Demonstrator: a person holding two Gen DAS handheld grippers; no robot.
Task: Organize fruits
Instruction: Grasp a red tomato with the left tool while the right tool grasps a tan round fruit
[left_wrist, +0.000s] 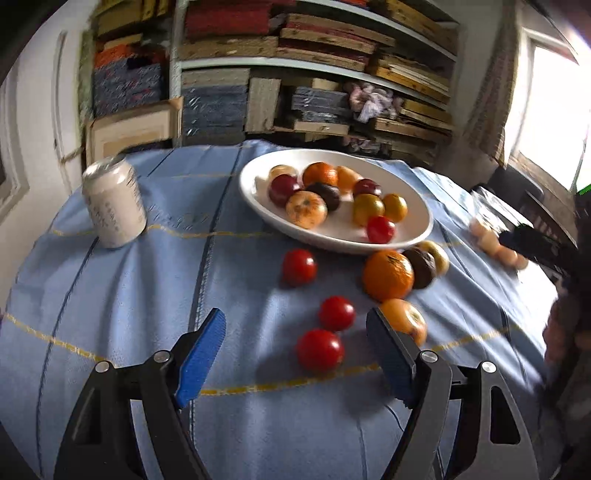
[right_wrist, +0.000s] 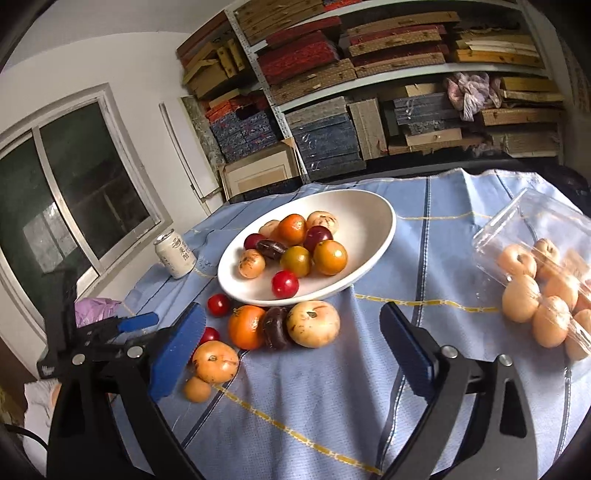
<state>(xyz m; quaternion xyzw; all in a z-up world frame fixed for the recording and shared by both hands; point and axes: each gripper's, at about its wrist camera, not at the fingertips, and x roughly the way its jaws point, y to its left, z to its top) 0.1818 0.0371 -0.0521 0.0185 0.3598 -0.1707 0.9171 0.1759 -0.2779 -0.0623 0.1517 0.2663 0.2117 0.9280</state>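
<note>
A white oval bowl (left_wrist: 413, 199) (right_wrist: 373, 218) holds several fruits: oranges, red and yellow tomatoes, dark plums. Loose on the blue cloth in front of it lie three red tomatoes (left_wrist: 319, 349), an orange (left_wrist: 388, 275) (right_wrist: 246, 326), a dark plum (right_wrist: 276, 328), a pale apple (right_wrist: 313, 323) and a yellow-orange fruit (left_wrist: 404, 319) (right_wrist: 215, 361). My left gripper (left_wrist: 295, 332) is open, empty, its jaws on either side of the nearest tomatoes. My right gripper (right_wrist: 291, 330) is open and empty, near the orange, plum and apple.
A white drink can (left_wrist: 112, 203) (right_wrist: 175, 256) stands at the left. A clear plastic box (right_wrist: 543, 258) with several pale fruits lies at the right. Shelves stacked with boxes (right_wrist: 369, 92) stand behind the table. The left gripper's blue finger (right_wrist: 138, 321) shows at the left edge.
</note>
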